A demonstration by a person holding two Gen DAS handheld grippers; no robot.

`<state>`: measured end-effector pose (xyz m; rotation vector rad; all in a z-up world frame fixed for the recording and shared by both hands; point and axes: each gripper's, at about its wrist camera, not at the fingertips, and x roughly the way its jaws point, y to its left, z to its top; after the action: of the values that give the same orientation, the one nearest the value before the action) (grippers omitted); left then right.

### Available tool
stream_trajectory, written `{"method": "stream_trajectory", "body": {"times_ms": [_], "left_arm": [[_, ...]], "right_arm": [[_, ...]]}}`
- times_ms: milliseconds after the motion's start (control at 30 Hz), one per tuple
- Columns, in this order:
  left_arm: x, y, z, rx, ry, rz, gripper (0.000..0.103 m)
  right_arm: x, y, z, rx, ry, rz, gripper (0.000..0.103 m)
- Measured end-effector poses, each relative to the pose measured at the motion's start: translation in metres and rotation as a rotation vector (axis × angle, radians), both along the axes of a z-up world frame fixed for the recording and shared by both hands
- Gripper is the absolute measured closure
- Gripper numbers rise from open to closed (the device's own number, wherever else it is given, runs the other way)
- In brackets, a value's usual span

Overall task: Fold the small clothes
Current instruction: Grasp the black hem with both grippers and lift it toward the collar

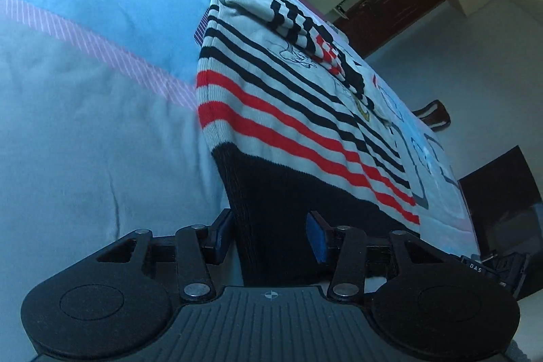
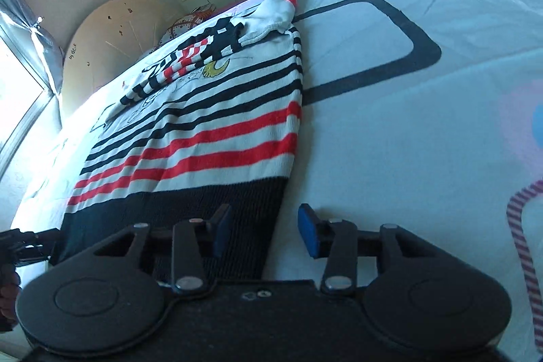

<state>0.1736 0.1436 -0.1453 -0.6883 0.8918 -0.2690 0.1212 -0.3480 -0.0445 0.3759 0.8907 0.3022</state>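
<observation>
Pale patterned bedsheet [image 1: 85, 131] carries my striped knit sweater [image 1: 288, 111]; both my left gripper [image 1: 271, 236] and right gripper [image 2: 263, 233] have jaws part-open, straddling its black hem corners unpinched.

The left hand-held gripper [image 1: 271, 234] points forward and downward, its blue-padded fingers [image 1: 315, 238] parted. The right hand-held gripper [image 2: 264, 234] likewise tilts downward, fingers [image 2: 309, 234] parted.

The little striped sweater [image 1: 288, 124] lay flat on the bed, black-and-red stripes, dark hem nearest, sleeves folded across its chest.
</observation>
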Motion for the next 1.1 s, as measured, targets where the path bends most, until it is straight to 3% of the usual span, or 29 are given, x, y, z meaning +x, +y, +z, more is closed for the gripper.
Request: {"method": "stream_trajectory", "body": {"times_ms": [200,300,400,433,467,533,633,867,967,1100], "left_arm": [[-0.013,0.003,-0.02,-0.152,-0.022,0.074,0.057],[-0.004,0.002,-0.023,-0.177,-0.032,0.069,0.057],[0.004,-0.001,-0.022,-0.165,-0.042,0.051,0.058],[0.006,-0.002,-0.021,-0.154,-0.04,0.048,0.066],[0.009,-0.003,-0.022,-0.137,-0.031,0.047,0.079],[0.01,-0.002,-0.023,-0.096,-0.009,0.053,0.095],[0.008,-0.001,-0.022,-0.084,-0.018,0.054,0.097],[-0.018,0.02,-0.003,-0.089,-0.121,0.122,0.098],[-0.014,0.025,-0.017,-0.01,-0.05,0.1,0.098],[-0.012,0.026,-0.023,-0.043,-0.055,0.124,0.098]], "right_arm": [[-0.02,-0.017,-0.013,0.195,0.059,-0.034,0.062],[-0.018,-0.025,-0.023,0.327,0.11,-0.053,0.069],[-0.011,-0.023,-0.033,0.371,0.136,-0.059,0.081],[-0.009,-0.023,-0.034,0.393,0.14,-0.065,0.082],[-0.007,-0.024,-0.035,0.414,0.145,-0.068,0.084],[-0.004,-0.022,-0.035,0.406,0.144,-0.064,0.092],[0.002,-0.014,-0.03,0.342,0.145,-0.039,0.095],[-0.017,-0.022,0.002,0.288,-0.001,-0.006,0.097],[-0.01,-0.025,-0.019,0.235,0.062,0.002,0.097],[-0.008,-0.028,-0.032,0.283,0.09,-0.015,0.097]]}}
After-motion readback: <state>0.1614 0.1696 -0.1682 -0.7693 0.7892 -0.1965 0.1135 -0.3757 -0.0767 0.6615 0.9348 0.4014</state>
